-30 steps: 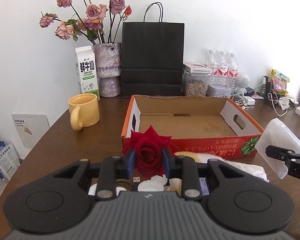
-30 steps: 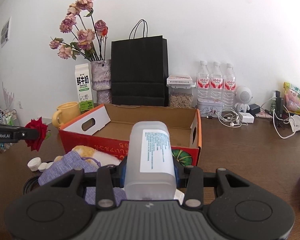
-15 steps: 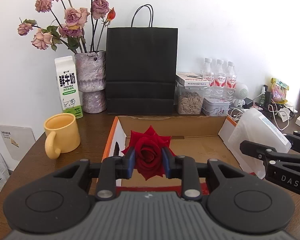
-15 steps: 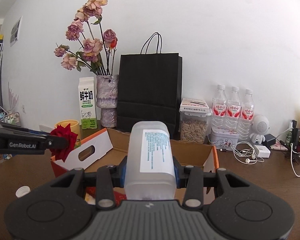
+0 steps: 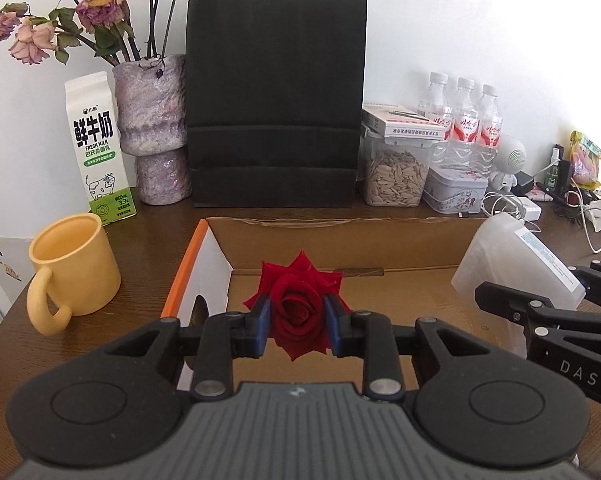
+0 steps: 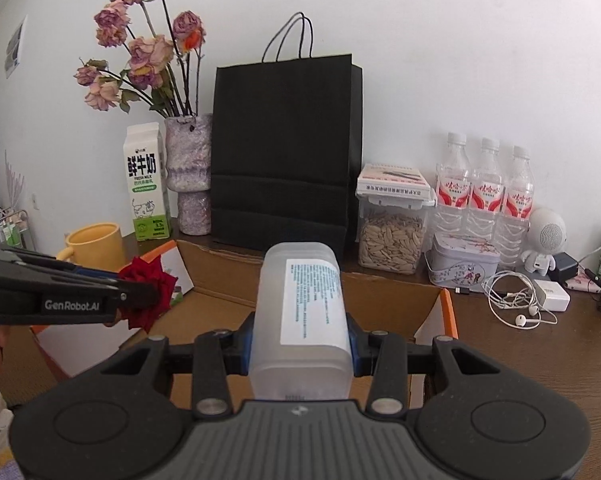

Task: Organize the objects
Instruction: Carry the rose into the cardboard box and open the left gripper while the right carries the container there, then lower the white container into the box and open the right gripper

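Left wrist view: left gripper [image 5: 296, 318] clamps a red fabric rose [image 5: 298, 312] above the open cardboard box [image 5: 340, 236]; right gripper [image 6: 300, 340] pinches a translucent plastic bottle [image 6: 300, 312].

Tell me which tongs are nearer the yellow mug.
Left. The left tongs, shut on the red rose, hang over the cardboard box's mug-side end, beside the yellow mug. The right tongs, holding the translucent container, are toward the box's far end.
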Demonstrator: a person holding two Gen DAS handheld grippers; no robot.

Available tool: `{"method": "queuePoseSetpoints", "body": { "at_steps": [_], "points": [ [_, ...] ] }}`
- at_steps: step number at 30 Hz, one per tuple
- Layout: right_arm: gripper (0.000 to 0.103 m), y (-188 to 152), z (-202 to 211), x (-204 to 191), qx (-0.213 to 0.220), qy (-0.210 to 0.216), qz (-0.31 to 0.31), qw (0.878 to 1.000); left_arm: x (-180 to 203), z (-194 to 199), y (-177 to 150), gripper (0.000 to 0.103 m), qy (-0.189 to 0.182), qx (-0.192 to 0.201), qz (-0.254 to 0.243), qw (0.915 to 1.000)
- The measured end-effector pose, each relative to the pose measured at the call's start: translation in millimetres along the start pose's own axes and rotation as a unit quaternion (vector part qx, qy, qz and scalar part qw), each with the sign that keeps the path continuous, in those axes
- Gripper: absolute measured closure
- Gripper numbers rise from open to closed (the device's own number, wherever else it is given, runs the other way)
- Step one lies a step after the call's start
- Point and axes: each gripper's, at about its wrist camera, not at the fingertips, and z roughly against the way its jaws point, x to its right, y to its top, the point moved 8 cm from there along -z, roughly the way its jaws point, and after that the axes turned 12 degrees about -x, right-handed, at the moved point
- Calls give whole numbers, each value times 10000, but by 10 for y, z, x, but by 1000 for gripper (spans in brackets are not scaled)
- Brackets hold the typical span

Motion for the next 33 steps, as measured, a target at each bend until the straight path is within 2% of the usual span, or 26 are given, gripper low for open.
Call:
{"method": "queuePoseSetpoints", "body": {
  "at_steps": [5,8,9,10,11,12,13,14,18,24,33],
  "points": [
    [63,-56,-155,71,-213,-14,-54,9998,-45,-225,60,74,77,-159,95,9998],
    [63,-86,-218,73,-334,-53,-37,9994,-72,-299,50,70,62,-262,111,9996],
    [63,-95,-221,67,-344,-74,-24,9994,-82,-314,41,62,80,-293,111,9995],
    [57,-99,-224,65,-359,-95,-17,9993,-88,-323,33,46,78,-315,116,9994],
    [49,-104,-224,62,-374,-120,-9,9992,-94,-323,33,36,75,-306,140,9994],
    [27,-104,-211,56,-344,-163,6,9993,-97,-312,33,16,70,-273,150,9995],
    [10,-102,-197,54,-302,-208,21,9993,-93,-292,35,3,73,-226,141,9996],
    [7,-94,-183,52,-272,-239,35,9993,-90,-267,40,0,102,-162,128,9997],
    [0,-85,-168,50,-279,-200,12,9994,-74,-225,48,0,158,-113,94,9998],
    [0,-58,-71,8,-154,-224,49,9996,-69,-117,49,0,209,-4,119,9997],
    [0,-102,357,-134,110,-199,64,9997,-98,286,-72,0,266,123,197,9994]
  ]
}}
